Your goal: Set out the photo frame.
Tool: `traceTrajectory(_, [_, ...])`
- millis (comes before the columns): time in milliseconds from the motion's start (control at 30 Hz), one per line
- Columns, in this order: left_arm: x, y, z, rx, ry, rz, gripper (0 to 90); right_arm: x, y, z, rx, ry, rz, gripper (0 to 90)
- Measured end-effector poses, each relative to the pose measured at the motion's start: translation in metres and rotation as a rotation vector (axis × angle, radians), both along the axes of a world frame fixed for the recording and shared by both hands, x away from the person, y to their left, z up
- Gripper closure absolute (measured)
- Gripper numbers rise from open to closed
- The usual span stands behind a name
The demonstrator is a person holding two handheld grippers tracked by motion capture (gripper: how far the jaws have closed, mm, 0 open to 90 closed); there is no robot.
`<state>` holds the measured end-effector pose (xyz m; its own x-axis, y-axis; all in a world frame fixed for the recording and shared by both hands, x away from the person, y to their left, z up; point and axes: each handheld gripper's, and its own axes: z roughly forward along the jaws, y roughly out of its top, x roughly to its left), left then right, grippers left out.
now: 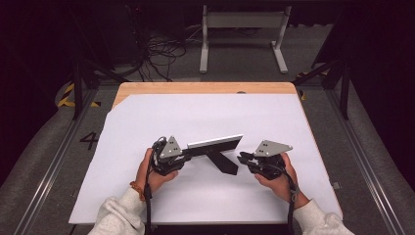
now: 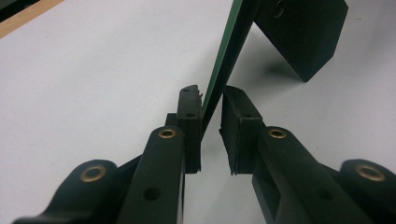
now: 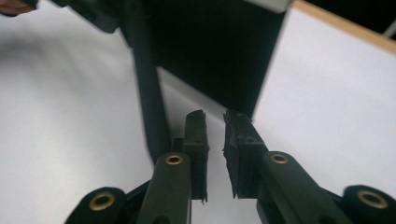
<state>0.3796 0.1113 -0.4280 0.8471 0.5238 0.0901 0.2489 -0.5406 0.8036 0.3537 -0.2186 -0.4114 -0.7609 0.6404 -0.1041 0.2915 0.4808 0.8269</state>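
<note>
A thin flat panel (image 1: 215,143) with a pale top edge stands upright on the white sheet, propped by a black stand (image 1: 222,161) behind it. My left gripper (image 1: 193,152) comes from the left and is shut on the panel's left end. In the left gripper view the panel's green edge (image 2: 229,56) runs between the pads of the left gripper (image 2: 212,93), and the stand (image 2: 303,32) shows beyond. My right gripper (image 1: 241,156) hovers just right of the stand. Its jaws (image 3: 215,114) stand a narrow gap apart with nothing between them, pointing at the panel's dark back (image 3: 210,51).
The white sheet (image 1: 147,196) covers most of a wooden table (image 1: 195,88). A white metal frame (image 1: 242,29) and loose cables (image 1: 161,54) lie on the floor beyond the far edge. Dark tripod legs (image 1: 78,88) stand at both far corners.
</note>
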Motion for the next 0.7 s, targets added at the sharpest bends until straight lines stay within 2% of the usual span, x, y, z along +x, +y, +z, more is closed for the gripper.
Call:
traceTrajectory(33, [0.000, 0.000, 0.000, 0.000, 0.000, 0.000, 78.1, 0.000, -0.002, 0.001, 0.007, -0.023, -0.020, 82.4])
traceTrajectory(200, [0.000, 0.000, 0.000, -0.001, 0.001, -0.001, 78.1, 0.003, -0.004, 0.005, 0.028, -0.072, -0.060, 86.9])
traceTrajectory(367, [0.000, 0.000, 0.000, -0.002, 0.003, -0.003, 78.1, 0.007, -0.002, 0.006, 0.032, -0.085, -0.074, 86.7])
traceTrajectory(500, [0.000, 0.000, 0.000, 0.000, 0.001, -0.005, 78.1, 0.011, -0.001, 0.006, 0.030, -0.093, -0.097, 82.4])
traceTrajectory(700, [-0.001, 0.000, 0.000, 0.000, 0.004, -0.004, 78.2, 0.017, 0.001, 0.005, 0.049, -0.075, -0.103, 81.1])
